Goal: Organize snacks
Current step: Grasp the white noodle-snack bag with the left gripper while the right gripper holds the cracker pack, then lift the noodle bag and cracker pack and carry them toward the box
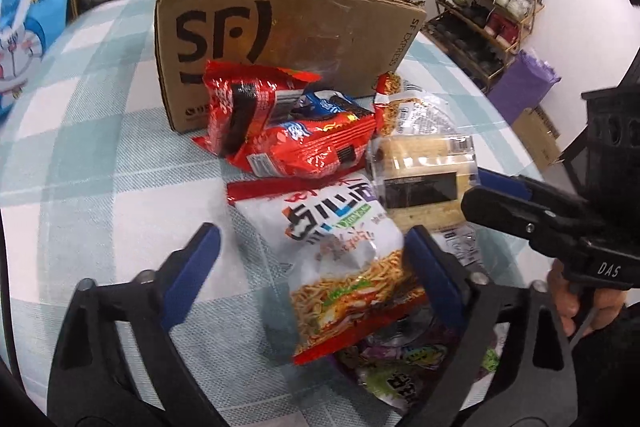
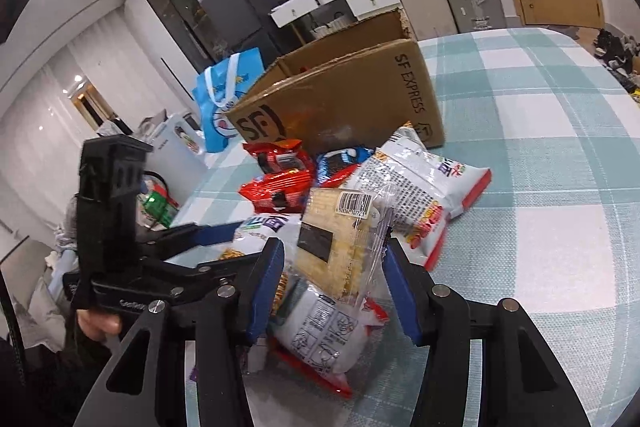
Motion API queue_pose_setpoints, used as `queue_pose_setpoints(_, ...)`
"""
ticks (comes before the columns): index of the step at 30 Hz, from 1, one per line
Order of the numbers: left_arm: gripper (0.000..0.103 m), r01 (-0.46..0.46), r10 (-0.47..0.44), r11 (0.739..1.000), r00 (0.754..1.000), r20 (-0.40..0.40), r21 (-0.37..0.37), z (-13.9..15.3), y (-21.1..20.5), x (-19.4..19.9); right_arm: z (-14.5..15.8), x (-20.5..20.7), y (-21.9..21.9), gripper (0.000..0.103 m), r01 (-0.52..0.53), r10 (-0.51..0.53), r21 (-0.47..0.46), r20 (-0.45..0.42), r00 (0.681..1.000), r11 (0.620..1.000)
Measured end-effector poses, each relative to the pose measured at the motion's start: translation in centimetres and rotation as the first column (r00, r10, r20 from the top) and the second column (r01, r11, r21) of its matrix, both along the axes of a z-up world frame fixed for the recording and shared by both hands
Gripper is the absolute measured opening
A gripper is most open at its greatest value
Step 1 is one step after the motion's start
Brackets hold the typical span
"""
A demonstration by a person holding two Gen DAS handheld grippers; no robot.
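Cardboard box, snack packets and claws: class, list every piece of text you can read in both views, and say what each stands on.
"SF": front of the cardboard box.
"SF EXPRESS": the box's side panel.
"DAS": body of the right claw.
Large stylised Chinese characters on the white noodle packet: not legible to me.
Barcode digits on the clear cracker packet: too small.
Red packets: print blurred.

Left gripper [image 1: 312, 247] is tilted downward, its blue-padded jaws spread wide apart and closed on nothing. Right gripper [image 2: 330, 287] also points down, jaws parted with space between the pads. A bare hand [image 1: 576, 301] grips the right gripper's trigger handle from below.
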State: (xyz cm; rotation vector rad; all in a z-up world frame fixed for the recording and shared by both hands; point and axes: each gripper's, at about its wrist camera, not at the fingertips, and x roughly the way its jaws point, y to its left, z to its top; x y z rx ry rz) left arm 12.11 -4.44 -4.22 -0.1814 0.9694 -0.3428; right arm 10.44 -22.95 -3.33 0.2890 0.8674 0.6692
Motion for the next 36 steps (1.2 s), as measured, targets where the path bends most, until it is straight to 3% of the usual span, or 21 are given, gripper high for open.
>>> queue_pose_setpoints(2, 0.071, 0.017, -0.018, 0.998, 1.000, -0.021, -0.061, -0.2, 0.3, 0.1, 0.0, 0.0, -0.1, 0.045, -0.009, 0.009, 0.035, -0.008, 1.000, 0.999)
queue_pose_setpoints(5, 0.065, 0.028, -0.029, 0.998, 0.999, -0.016, -0.065, 0.0, 0.2, 0.0, 0.0, 0.1, -0.2, 0.043, -0.022, 0.023, 0.081, -0.017, 1.000, 0.996)
queue_pose_setpoints(11, 0.059, 0.038, -0.038, 0.998, 0.999, -0.007, -0.059, -0.1, 0.0, -0.2, -0.6, 0.4, 0.6, 0.036, -0.033, 0.036, 0.090, -0.040, 0.999, 0.995)
queue_pose_setpoints(16, 0.057, 0.047, -0.047, 0.998, 0.999, 0.010, -0.041, 0.1, -0.3, -0.6, -0.9, 0.4, 1.6, 0.015, -0.012, 0.014, 0.055, -0.034, 0.999, 0.998)
queue_pose_setpoints(25, 0.047, 0.032, -0.030, 0.998, 0.999, 0.044, -0.049, 1.0, 0.4, -1.9, -0.2, 0.2, 0.4, 0.015, 0.035, -0.036, 0.080, 0.008, 0.999, 0.996)
queue_pose_setpoints(36, 0.046, 0.011, -0.002, 0.996, 0.995, 0.104, -0.085, 3.6, 2.9, -5.1, 0.7, -0.2, 0.5, 0.015, 0.029, -0.034, 0.111, 0.040, 0.999, 0.993)
